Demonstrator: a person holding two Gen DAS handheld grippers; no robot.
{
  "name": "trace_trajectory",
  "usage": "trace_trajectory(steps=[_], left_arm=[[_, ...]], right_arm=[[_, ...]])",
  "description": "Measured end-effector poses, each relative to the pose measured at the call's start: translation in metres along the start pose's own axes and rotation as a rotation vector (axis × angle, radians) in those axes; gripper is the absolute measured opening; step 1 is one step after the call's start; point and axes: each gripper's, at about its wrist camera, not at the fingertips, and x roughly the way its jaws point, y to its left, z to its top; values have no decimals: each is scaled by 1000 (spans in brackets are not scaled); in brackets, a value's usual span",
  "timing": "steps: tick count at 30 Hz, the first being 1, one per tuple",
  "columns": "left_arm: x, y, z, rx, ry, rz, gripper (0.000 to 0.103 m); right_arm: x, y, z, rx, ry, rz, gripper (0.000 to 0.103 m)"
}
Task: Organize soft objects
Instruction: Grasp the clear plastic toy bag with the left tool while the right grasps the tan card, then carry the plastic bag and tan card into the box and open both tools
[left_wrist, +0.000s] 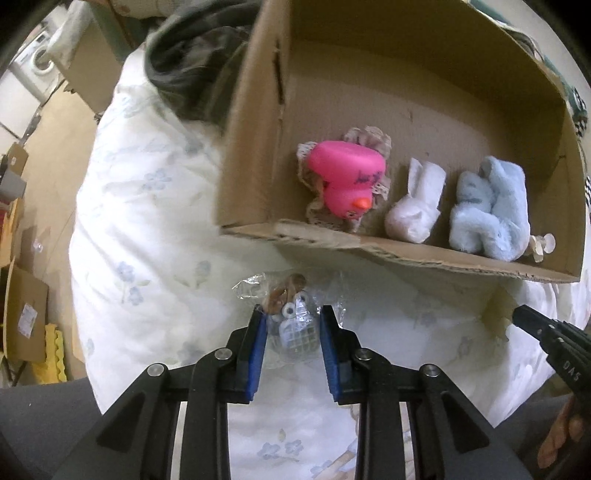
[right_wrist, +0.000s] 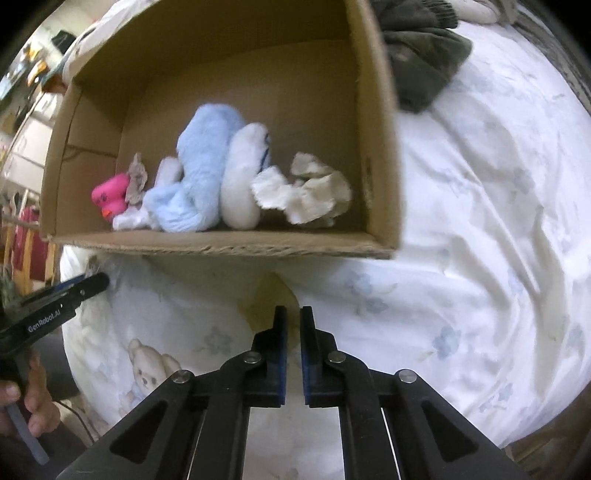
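A cardboard box (left_wrist: 424, 258) lies on a white floral quilt (left_wrist: 147, 221). Inside it are a pink rubber duck (left_wrist: 347, 177) on lace, a small white plush (left_wrist: 415, 210) and a light blue plush (left_wrist: 487, 210). In the right wrist view the box (right_wrist: 229, 248) also holds a crumpled white cloth (right_wrist: 303, 192), the blue plush (right_wrist: 199, 177) and the duck (right_wrist: 110, 195). My left gripper (left_wrist: 293, 312) is open around a small toy in a clear plastic bag (left_wrist: 291, 314) on the quilt. My right gripper (right_wrist: 293, 312) is nearly closed and empty above a cardboard flap (right_wrist: 273, 295).
A dark green garment (right_wrist: 421, 59) lies on the quilt beside the box; it also shows in the left wrist view (left_wrist: 192, 62). Cardboard boxes (left_wrist: 22, 317) and a washing machine (left_wrist: 33, 62) stand on the floor to the left of the bed.
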Motion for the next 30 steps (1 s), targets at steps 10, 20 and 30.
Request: trace_trajectory(steps=[10,20,30], left_arm=[[-29,-2,-16,-4,-73,15,25],[-102,5,-46,-4,-205,-7,25],[-157,-1,-25,62,-350,-24,25]], right_arm=[[-39,-12,-7,13,-97,68,7],[-91,-13,-20,30,-208,261,7],[-128,8,-11,59,-334,359,7]])
